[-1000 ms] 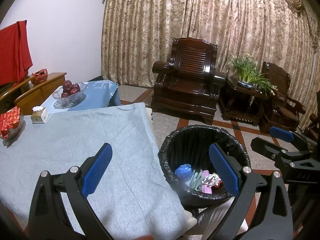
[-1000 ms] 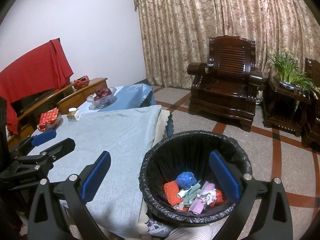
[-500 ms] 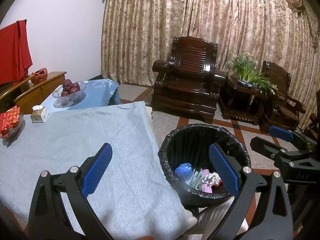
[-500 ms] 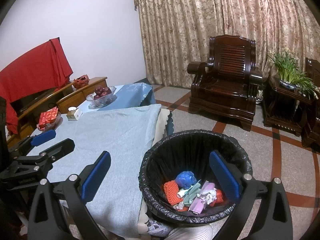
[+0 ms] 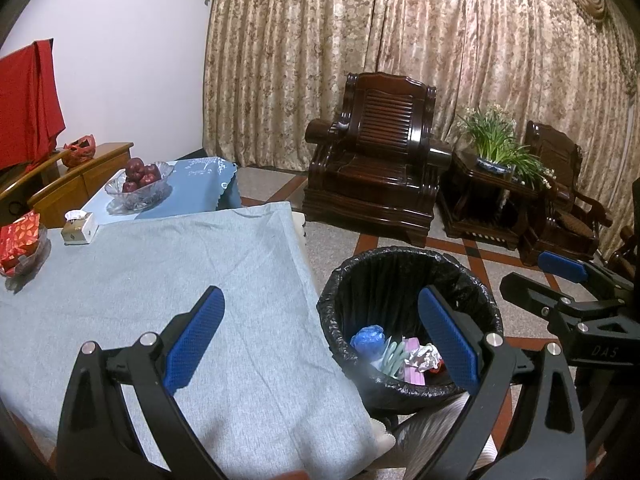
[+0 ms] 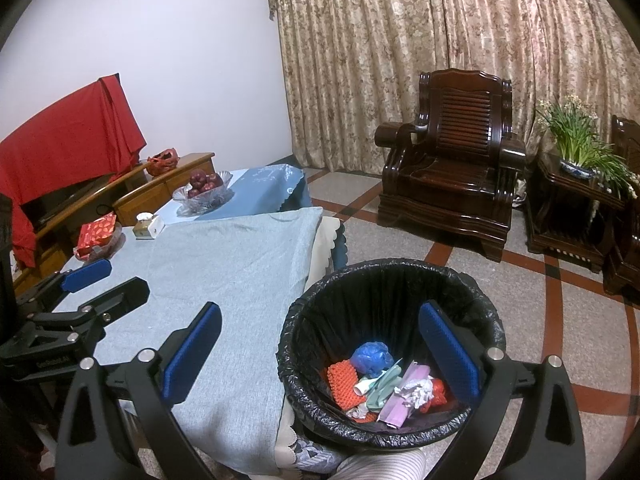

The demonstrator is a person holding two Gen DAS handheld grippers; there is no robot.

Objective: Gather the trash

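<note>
A black-lined trash bin [image 5: 404,272] [image 6: 384,280] stands on the floor beside the table's right edge. It holds several pieces of trash [image 6: 384,380]: a blue wad, an orange mesh, pink and green papers, crumpled foil; they also show in the left wrist view [image 5: 396,354]. My left gripper [image 5: 320,340] is open and empty, spanning the table edge and the bin. My right gripper [image 6: 320,348] is open and empty over the bin's near rim. Each gripper shows in the other's view, the right one [image 5: 568,280] and the left one [image 6: 92,280].
The table [image 5: 140,280] is covered with a grey-blue cloth. At its far left are a tissue box [image 5: 78,227], a red packet in a dish [image 5: 20,240] and a glass bowl of red fruit [image 5: 138,182]. Dark wooden armchairs [image 5: 380,168] and a potted plant [image 5: 496,144] stand by the curtain.
Both views have shifted only slightly; the bin and table sit a little lower in frame. Both grippers stay open and empty.
</note>
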